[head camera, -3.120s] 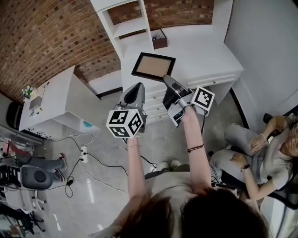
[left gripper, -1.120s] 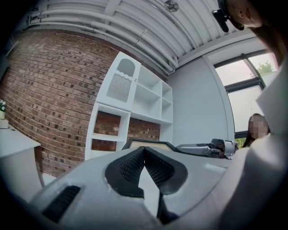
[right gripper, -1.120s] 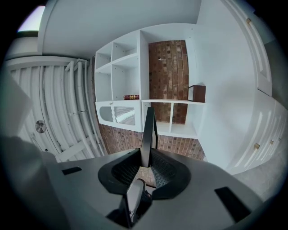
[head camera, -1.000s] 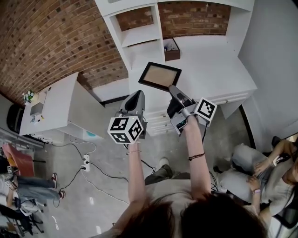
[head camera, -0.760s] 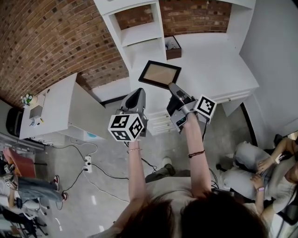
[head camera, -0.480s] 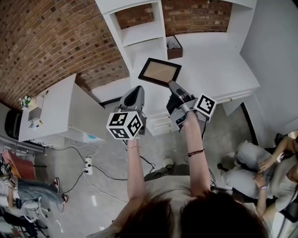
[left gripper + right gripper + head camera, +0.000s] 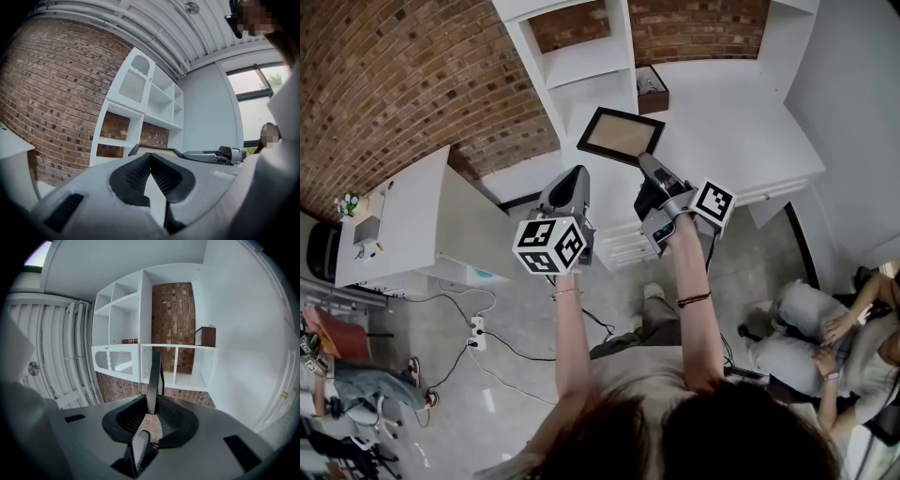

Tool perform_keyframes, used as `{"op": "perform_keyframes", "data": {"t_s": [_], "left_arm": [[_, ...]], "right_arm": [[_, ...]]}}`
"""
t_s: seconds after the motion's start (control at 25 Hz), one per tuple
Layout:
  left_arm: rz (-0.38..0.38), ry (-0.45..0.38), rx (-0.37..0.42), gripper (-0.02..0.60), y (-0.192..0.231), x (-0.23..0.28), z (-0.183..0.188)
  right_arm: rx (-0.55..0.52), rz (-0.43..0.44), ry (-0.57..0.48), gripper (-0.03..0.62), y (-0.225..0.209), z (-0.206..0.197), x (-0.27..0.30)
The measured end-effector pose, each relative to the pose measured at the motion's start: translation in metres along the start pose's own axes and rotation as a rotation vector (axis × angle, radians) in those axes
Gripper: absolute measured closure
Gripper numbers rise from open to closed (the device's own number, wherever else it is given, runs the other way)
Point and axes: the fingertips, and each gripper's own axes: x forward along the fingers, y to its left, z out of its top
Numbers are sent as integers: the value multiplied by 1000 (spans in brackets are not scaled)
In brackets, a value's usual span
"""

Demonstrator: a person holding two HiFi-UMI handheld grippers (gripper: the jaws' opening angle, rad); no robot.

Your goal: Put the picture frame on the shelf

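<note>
- Head view: the right gripper [image 7: 646, 163] grips the picture frame [image 7: 621, 135] by its near edge, above the white desk [image 7: 727, 112], before the shelf [image 7: 586, 62]; the left gripper [image 7: 574, 174] hangs beside it.
- Left gripper view: jaws closed together, nothing between them.
- Right gripper view: jaws clamped on the frame, seen edge-on.

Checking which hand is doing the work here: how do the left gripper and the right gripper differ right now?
The right gripper is shut on the edge of the picture frame; the left gripper has its jaws together on nothing. The right gripper holds the frame out toward the shelf unit; the left gripper sits beside it, apart from the frame. Both point toward the shelf unit.
</note>
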Motion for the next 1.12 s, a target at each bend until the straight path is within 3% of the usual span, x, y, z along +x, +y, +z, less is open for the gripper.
{"op": "perform_keyframes", "data": {"t_s": [0.48, 1.12], "left_arm": [[24, -36, 0, 571, 23, 16, 2], [67, -12, -9, 571, 72, 112, 13]], "right_arm": [[-7, 17, 32, 522, -13, 8, 32], [24, 5, 98, 522, -42, 68, 131]]}}
